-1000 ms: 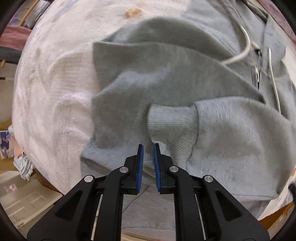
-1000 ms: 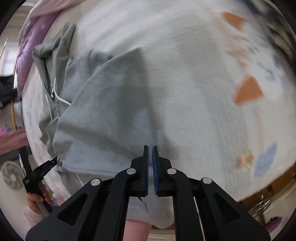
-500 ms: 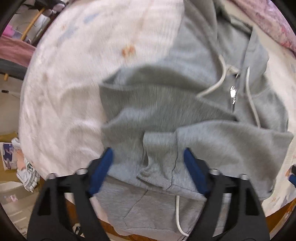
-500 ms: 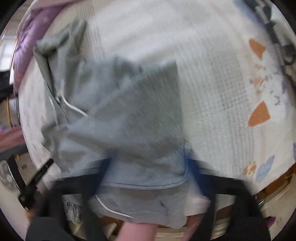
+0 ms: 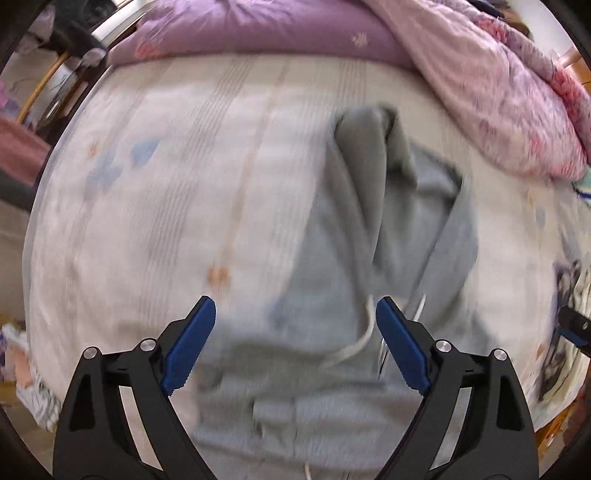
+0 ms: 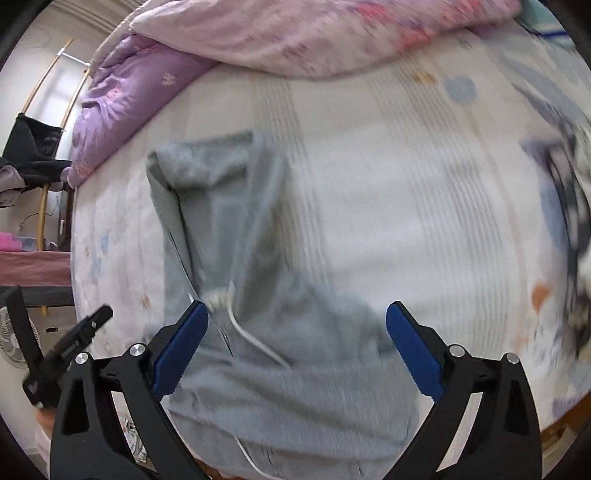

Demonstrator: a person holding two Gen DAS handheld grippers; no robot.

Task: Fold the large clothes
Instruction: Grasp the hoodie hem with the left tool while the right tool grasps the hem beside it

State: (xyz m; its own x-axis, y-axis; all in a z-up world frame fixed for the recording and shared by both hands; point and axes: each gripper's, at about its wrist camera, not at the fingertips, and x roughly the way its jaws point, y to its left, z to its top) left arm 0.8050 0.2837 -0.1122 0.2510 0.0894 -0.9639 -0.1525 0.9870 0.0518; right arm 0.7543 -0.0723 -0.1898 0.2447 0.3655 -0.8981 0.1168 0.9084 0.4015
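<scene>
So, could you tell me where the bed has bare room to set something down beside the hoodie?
Bare sheet lies left of the grey hoodie, up to the purple quilt. In the right wrist view another bare patch runs right of the hoodie, below the pink quilt. The far right edge looks cluttered, though blurred.

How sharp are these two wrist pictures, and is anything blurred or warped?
Left wrist view: the grey hooded sweatshirt and pale patterned bedsheet are smeared by motion blur, while the open left gripper is crisp. Right wrist view: similar smear, worst at the right edge; the open right gripper is sharp. Both show fisheye bulging and dark corners.
</scene>
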